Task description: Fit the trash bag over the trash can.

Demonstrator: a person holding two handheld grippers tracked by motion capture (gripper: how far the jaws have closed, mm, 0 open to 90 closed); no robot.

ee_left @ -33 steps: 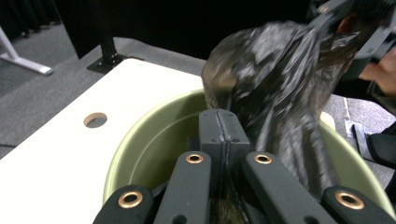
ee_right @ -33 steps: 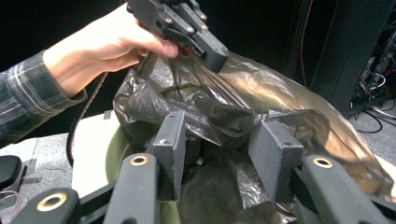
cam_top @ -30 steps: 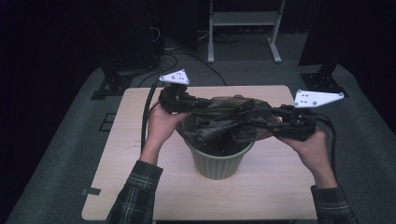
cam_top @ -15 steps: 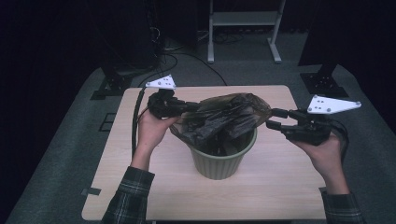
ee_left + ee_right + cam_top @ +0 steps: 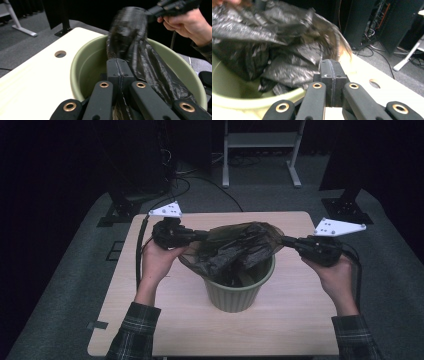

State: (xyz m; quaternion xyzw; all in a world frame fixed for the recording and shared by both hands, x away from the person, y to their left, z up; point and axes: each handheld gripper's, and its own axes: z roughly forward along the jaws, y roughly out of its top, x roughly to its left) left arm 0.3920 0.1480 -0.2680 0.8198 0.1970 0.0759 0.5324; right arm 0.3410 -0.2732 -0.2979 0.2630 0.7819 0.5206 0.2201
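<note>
Wooden table (image 5: 150, 315) under green bin (image 5: 240, 292). Bin bag (image 5: 235, 247) thin, light, slippery, easily torn; rim edge best gripped. Left gripper (image 5: 200, 236) clamped on bag rim; right gripper (image 5: 285, 241) just closed, apparently pinching opposite rim.

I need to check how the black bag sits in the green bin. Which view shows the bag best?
The high view: the whole black bag stretches between both grippers above the green bin. The left gripper view gives a blurred strip running away; the right gripper view, crumpled folds close up.
</note>
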